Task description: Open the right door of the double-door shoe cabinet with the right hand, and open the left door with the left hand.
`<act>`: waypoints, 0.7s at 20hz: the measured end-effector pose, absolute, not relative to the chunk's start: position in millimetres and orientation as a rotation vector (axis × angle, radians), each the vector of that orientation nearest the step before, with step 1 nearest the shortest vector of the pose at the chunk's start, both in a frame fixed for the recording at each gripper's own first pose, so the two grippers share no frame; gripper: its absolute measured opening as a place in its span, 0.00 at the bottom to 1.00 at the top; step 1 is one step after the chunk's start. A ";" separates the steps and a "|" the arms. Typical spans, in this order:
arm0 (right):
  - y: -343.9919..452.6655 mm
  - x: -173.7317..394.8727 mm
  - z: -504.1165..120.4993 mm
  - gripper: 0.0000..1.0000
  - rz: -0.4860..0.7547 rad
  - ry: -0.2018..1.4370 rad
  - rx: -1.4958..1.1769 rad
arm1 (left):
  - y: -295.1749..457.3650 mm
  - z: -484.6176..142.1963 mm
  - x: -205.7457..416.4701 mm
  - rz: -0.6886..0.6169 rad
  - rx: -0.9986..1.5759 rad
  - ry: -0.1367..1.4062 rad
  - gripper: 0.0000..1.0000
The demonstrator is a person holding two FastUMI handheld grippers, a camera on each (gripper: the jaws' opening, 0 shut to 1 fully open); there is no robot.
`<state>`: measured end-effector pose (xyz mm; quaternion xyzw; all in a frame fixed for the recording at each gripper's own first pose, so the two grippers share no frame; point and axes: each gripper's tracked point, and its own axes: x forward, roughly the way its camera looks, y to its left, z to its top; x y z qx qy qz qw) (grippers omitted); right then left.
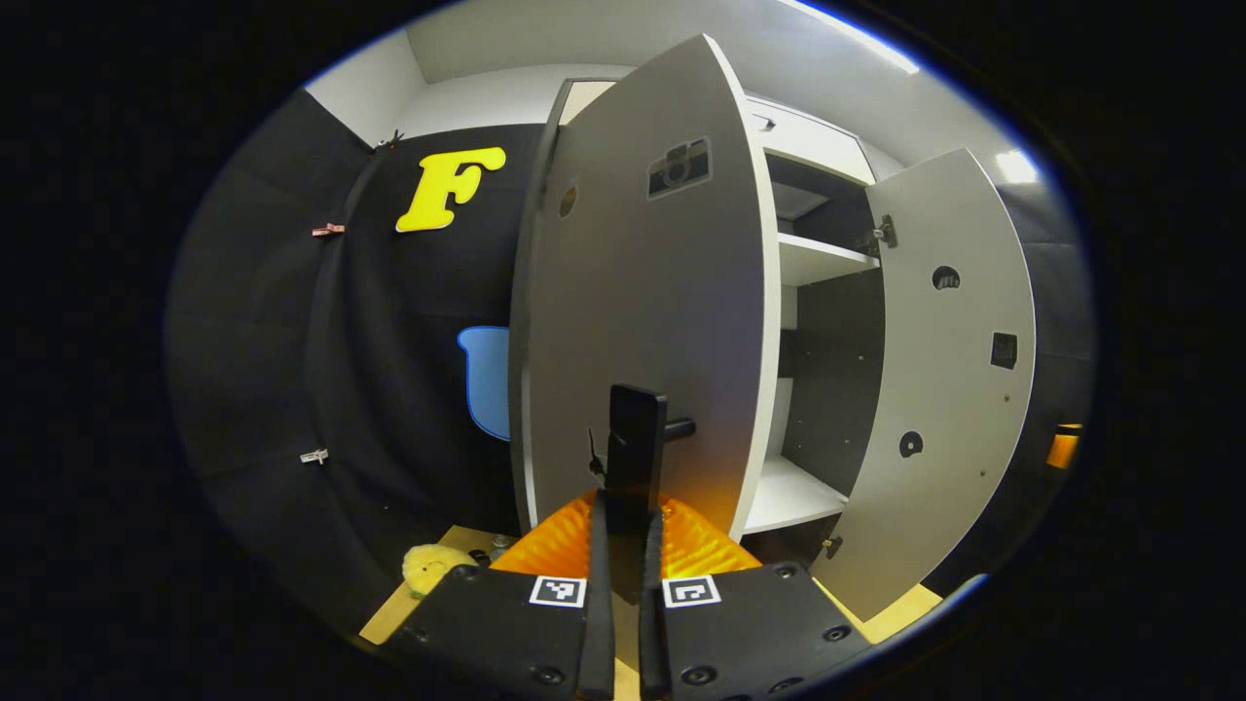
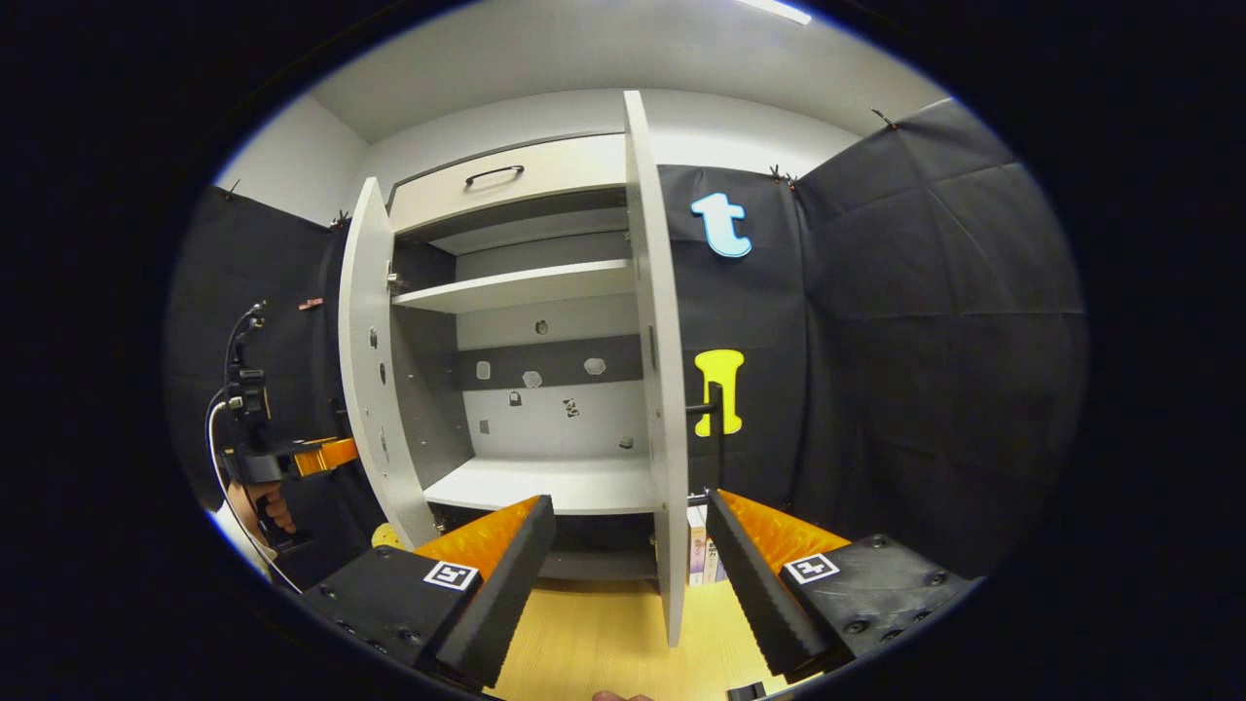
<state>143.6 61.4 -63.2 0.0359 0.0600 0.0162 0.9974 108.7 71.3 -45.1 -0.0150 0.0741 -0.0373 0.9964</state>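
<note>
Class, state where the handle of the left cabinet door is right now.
In the left gripper view, the left door's handle stands low at centre, clamped by the left gripper, on the open left door, with the shelves to its right.

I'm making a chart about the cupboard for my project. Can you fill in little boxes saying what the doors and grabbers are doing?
left door: swung open
right door: swung open, seen edge-on
left hand-held gripper: shut on the left door's handle
right hand-held gripper: open, fingers either side of the right door's edge, not pressing it
shelves: look bare
drawer: closed, above the shelves
</note>
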 end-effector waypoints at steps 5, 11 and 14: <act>73.0 147.2 -64.0 0.98 0.055 0.116 0.069 | 88.4 -45.0 102.8 -0.116 -0.031 0.145 0.14; 88.5 149.7 -67.7 0.98 0.092 0.128 0.068 | 98.9 -44.4 99.7 -0.127 -0.030 0.142 0.15; 91.7 151.3 -68.9 0.98 0.102 0.133 0.072 | 105.3 -43.7 98.2 -0.123 -0.032 0.141 0.15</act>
